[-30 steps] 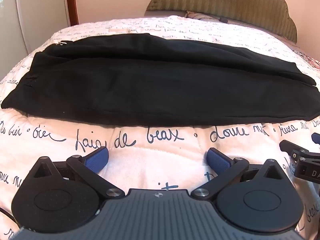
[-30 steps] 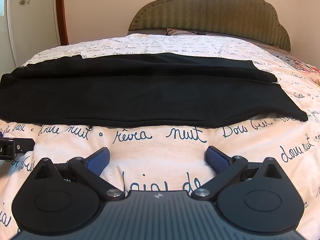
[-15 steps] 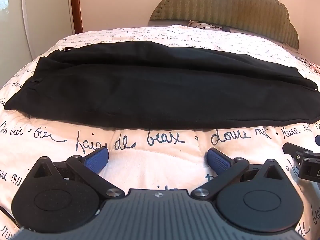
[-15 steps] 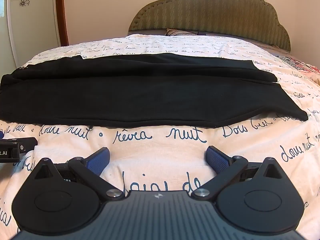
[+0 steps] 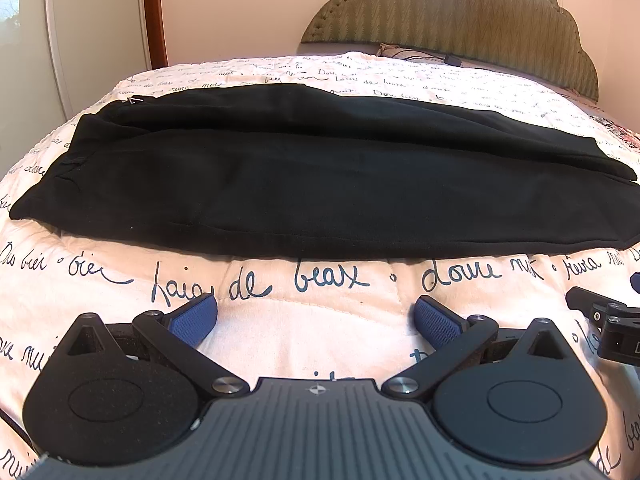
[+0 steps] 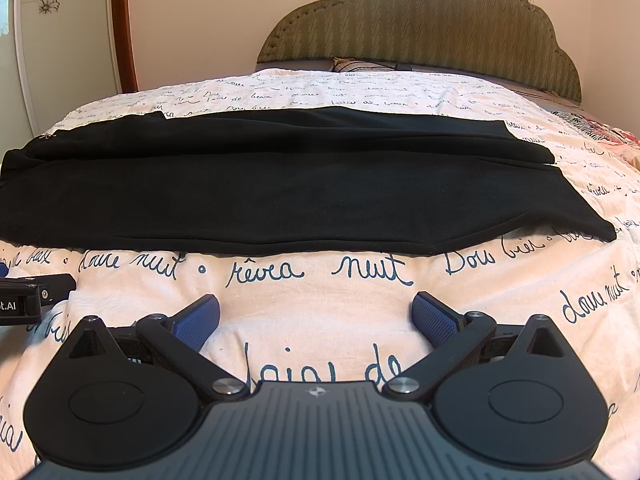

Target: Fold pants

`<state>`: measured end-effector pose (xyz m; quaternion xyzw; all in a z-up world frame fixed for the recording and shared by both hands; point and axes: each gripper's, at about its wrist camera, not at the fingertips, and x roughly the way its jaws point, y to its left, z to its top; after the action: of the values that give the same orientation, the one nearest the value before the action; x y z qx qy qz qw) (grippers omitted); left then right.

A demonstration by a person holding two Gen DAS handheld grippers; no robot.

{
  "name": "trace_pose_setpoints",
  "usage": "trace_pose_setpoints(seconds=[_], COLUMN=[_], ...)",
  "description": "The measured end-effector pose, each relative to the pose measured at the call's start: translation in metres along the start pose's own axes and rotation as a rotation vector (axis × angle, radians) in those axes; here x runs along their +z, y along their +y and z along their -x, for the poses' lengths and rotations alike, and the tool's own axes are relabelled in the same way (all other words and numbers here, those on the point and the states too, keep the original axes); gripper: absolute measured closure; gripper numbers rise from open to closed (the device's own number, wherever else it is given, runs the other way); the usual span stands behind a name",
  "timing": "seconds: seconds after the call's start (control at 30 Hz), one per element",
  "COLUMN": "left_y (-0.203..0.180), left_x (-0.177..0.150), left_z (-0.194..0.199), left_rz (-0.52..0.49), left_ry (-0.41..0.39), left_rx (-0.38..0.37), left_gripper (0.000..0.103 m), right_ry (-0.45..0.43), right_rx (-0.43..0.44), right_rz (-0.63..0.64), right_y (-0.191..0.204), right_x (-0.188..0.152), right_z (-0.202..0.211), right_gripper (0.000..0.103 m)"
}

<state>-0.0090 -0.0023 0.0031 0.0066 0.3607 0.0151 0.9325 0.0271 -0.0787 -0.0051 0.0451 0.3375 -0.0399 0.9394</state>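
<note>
I see the black pants (image 5: 320, 184) lying flat across the bed (image 5: 320, 320), long side left to right. My left tongs (image 5: 316, 316) and right tongs (image 6: 316, 316) are both wide apart, empty, near the pants' close edge.

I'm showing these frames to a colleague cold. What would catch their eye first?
The black pants, laid flat lengthwise across the middle of the bed, dark against the pale quilt printed with cursive French words. Nearest the cameras, the open left claw and right claw sit short of the pants. Behind stands a scalloped olive headboard.
</note>
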Motion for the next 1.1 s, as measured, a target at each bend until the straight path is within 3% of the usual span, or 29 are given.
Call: trace_pose_setpoints(seconds=[1.1], left_y=[-0.0027], left_x=[-0.0059], left_z=[-0.0019], left_rz=[-0.004], left_ry=[-0.007], left_rx=[0.004], left_gripper=[0.0], right_ry=[-0.001], right_rx=[0.001], right_rz=[-0.001], right_y=[-0.0016], right_x=[-0.0019], right_z=[-0.0017], right_gripper=[0.0])
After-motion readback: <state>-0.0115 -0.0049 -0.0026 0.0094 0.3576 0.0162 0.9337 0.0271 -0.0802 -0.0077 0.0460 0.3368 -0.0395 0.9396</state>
